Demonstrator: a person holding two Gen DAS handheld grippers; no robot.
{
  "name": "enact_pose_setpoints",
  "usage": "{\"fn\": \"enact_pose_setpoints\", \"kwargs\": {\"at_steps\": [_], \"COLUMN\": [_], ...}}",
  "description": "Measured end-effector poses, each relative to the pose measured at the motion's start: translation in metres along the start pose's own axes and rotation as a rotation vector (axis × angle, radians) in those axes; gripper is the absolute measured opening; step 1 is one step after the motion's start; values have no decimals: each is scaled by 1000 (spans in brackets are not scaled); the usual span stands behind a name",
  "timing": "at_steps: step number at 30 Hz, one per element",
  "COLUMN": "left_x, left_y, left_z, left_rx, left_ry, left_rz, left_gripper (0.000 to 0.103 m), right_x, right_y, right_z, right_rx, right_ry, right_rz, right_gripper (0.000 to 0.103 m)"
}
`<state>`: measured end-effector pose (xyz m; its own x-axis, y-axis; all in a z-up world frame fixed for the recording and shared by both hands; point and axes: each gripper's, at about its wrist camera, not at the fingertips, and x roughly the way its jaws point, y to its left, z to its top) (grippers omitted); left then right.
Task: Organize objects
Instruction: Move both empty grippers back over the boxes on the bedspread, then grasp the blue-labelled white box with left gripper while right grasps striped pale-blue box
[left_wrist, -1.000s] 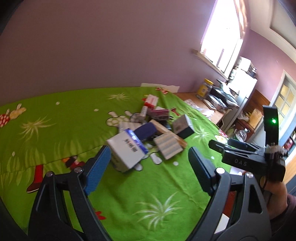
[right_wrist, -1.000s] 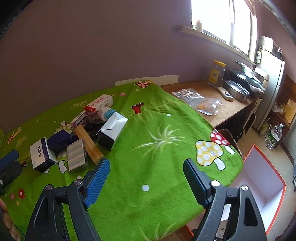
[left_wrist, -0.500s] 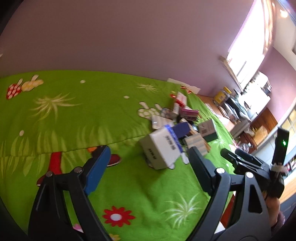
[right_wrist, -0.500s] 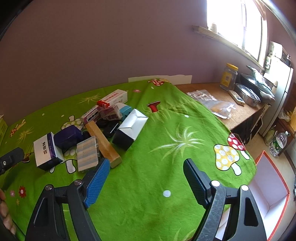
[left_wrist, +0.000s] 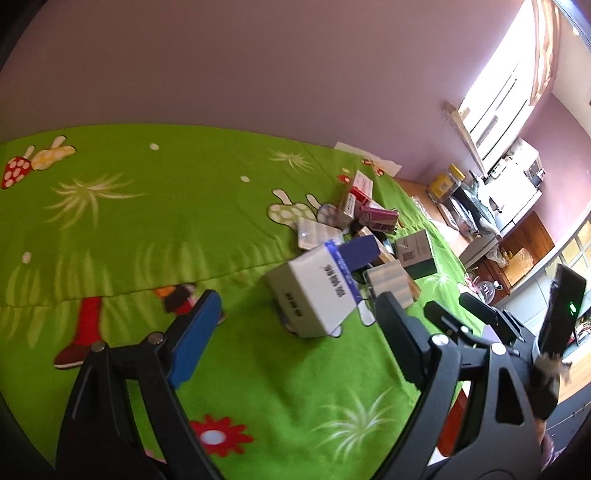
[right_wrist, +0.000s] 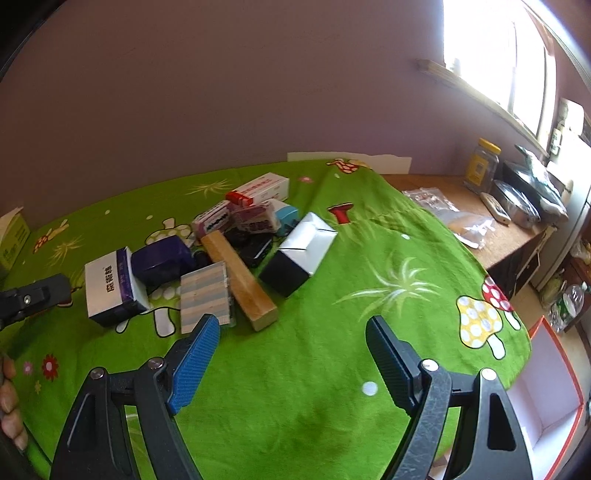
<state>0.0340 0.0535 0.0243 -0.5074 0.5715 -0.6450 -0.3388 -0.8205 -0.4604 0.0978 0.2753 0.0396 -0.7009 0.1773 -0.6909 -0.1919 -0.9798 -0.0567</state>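
Left wrist — white box (left_wrist: 317, 291) just beyond left gripper (left_wrist: 295, 328) (jaws apart).

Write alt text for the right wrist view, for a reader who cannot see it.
The open right gripper hovers, empty, over a green cartoon-print cloth. Beyond its fingers lies a cluster of small boxes, among them a wooden block and a black-and-white box. An open red-edged box sits lower right.
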Motion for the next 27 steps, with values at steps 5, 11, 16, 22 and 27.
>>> {"fn": "enact_pose_setpoints", "kwargs": {"at_steps": [5,11,16,22,27], "left_x": [20,43,43,30,27], "left_y": [-15,-34,-33,-21,-7], "left_z": [-1,-3,-5,-4,-5], "left_rx": [-35,33,86,45,-4], "left_ry": [43,63,45,-8,-25], "left_rz": [38,144,171,148,128], "left_gripper": [88,87,68,66,66], "right_x": [-3,2,8,15,25], "right_y": [21,29,36,53,64], "right_z": [0,-1,-3,1,3], "right_rx": [-105,-145,-172,-222,-271], "right_ry": [-36,-31,-26,-26,-19], "right_rz": [-37,-26,-34,-54,-85], "right_gripper": [82,82,82,82,81]}}
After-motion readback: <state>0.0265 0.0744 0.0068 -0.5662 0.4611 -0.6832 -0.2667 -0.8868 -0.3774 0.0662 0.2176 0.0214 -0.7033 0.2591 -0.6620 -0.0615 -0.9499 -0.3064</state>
